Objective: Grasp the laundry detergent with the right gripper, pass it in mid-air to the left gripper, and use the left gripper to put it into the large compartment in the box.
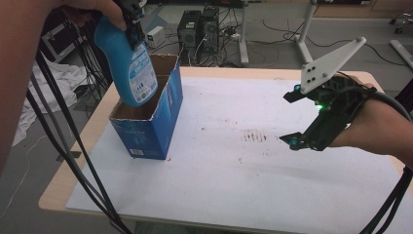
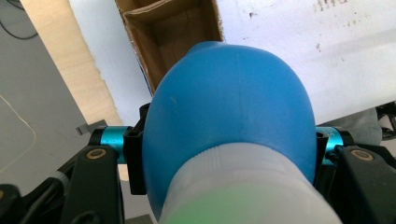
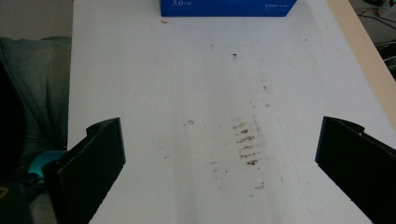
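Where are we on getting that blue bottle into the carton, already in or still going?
Done: the left gripper has the blue bottle clamped near its neck and lifted over the open blue carton. In hand: the bottle hangs tilted, its base dipping into the carton's mouth, not yet released. Left: lower it fully and let go. The right gripper hovers open above the white sheet, holding nothing.
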`<action>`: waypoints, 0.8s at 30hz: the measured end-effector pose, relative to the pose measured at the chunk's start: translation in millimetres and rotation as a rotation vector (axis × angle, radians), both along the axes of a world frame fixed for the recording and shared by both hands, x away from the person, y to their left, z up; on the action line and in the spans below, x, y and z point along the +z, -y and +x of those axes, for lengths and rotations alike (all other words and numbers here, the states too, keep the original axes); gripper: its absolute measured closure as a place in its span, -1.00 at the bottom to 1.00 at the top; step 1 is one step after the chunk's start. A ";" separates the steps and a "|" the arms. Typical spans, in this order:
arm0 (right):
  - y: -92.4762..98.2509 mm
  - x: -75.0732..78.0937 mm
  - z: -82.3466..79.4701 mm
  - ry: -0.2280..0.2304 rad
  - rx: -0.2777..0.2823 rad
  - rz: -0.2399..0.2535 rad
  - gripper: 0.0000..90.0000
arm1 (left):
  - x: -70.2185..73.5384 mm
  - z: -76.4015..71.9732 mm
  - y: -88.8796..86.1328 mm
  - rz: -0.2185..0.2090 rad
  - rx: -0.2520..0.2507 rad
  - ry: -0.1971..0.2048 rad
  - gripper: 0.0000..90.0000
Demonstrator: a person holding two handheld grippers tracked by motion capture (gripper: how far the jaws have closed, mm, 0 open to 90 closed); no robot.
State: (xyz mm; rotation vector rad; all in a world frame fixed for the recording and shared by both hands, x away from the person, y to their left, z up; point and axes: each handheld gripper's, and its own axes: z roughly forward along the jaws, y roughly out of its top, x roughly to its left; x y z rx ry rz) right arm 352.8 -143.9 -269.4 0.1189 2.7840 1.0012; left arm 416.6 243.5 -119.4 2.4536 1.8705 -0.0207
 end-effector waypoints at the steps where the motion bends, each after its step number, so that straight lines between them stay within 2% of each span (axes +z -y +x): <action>1: 0.7 0.1 -0.3 0.001 -0.002 -0.001 -0.99 | -3.4 1.4 -0.6 0.005 -0.005 -0.001 -0.14; 6: 3.7 -0.1 -0.9 0.004 -0.008 0.004 -0.99 | -22.6 8.9 -3.7 0.010 0.002 -0.021 -0.14; 14: 5.6 -3.0 -2.5 -0.001 -0.016 0.003 -0.99 | -60.4 19.7 -5.5 0.018 -0.053 -0.047 -0.14; 18: 7.0 -5.7 -2.6 -0.003 -0.020 0.007 -0.99 | -82.3 23.5 -6.0 0.025 -0.120 -0.061 -0.14; 24: 9.5 -9.4 -1.7 -0.013 -0.033 0.003 -0.99 | -108.8 25.8 -6.5 0.027 -0.193 -0.080 -0.14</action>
